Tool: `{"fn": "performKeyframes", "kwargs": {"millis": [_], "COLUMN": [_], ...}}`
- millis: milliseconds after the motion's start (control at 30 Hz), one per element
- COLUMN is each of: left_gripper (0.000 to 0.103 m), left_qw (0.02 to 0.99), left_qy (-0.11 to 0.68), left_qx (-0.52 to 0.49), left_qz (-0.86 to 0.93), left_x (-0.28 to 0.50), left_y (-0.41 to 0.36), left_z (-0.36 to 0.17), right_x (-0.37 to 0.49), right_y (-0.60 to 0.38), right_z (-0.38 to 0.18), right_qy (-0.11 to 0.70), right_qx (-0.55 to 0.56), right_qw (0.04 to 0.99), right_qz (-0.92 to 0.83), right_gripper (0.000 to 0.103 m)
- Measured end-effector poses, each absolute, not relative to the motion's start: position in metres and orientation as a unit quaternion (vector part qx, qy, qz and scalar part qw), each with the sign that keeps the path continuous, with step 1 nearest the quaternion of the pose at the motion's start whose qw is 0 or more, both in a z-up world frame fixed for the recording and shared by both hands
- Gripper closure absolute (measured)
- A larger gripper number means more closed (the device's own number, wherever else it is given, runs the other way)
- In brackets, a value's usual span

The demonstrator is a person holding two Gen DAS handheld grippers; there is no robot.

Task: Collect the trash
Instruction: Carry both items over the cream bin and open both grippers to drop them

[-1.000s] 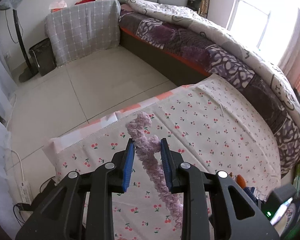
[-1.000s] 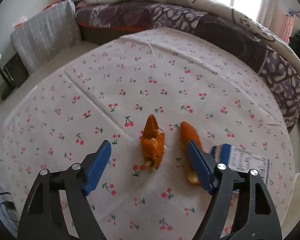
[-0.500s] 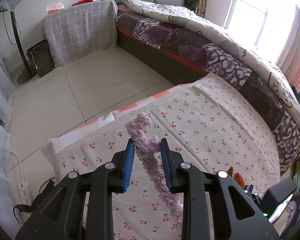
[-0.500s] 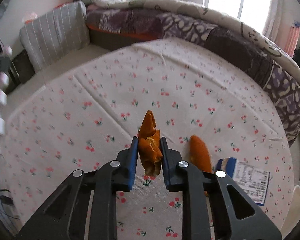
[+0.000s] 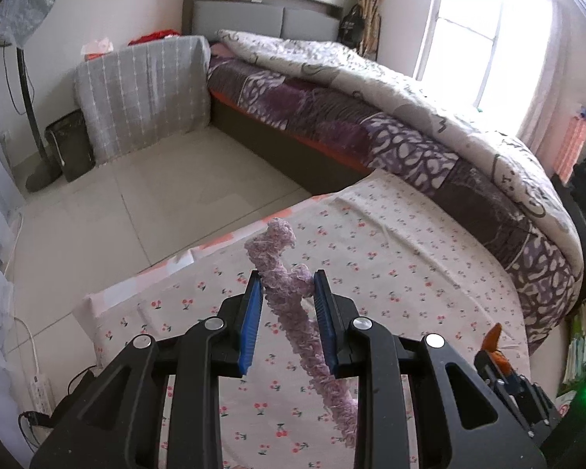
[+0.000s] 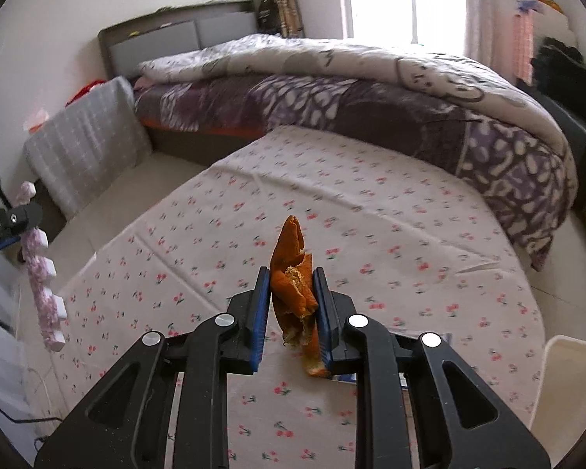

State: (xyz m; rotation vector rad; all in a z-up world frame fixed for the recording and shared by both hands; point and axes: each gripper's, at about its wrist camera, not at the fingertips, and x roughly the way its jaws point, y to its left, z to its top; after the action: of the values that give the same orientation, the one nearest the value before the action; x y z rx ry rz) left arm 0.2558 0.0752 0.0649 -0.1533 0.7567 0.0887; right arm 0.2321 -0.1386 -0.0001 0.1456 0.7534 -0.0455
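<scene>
My left gripper [image 5: 286, 279] is shut on a fuzzy lilac strip [image 5: 275, 242] that sticks up past the fingertips and hangs down between the fingers, above the cherry-print tablecloth [image 5: 410, 254]. In the right wrist view, my right gripper [image 6: 291, 275] is shut on a curled piece of orange peel [image 6: 291, 238], held clear of the tablecloth [image 6: 371, 215]. More orange shows low by the right finger; I cannot tell whether it is a second peel. The lilac strip [image 6: 39, 273] also dangles at that view's left edge. The orange peel [image 5: 494, 338] appears at the lower right of the left wrist view.
A bed with a purple and cream quilt [image 6: 410, 90] runs along the table's far side. A grey checked cover [image 5: 144, 90], a black bin [image 5: 70, 144] and a fan stand are across the tiled floor. A cream container [image 6: 566, 383] stands at the near right.
My right gripper went from open around the orange peel to shut on it and lifted it off the cloth. My left gripper rose a little, still holding the lilac strip.
</scene>
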Motion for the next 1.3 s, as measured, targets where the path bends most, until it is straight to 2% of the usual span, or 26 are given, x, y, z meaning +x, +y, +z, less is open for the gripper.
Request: {"fn": "performKeyframes", "kwargs": {"millis": [1300], "left_gripper": [0.076], "left_qw": [0.93], "left_qy": [0.364], "left_qx": [-0.008], "left_qz": [-0.061], "left_x": [0.23], "left_y": [-0.071], "left_z": [0.06], "right_x": [0.17], "right_y": [-0.273], "right_z": [0.028], "right_qy": [0.349], "right_qx": [0.13], "right_qw": [0.916], "right_qz": [-0.147], "right_gripper": [0.082]}}
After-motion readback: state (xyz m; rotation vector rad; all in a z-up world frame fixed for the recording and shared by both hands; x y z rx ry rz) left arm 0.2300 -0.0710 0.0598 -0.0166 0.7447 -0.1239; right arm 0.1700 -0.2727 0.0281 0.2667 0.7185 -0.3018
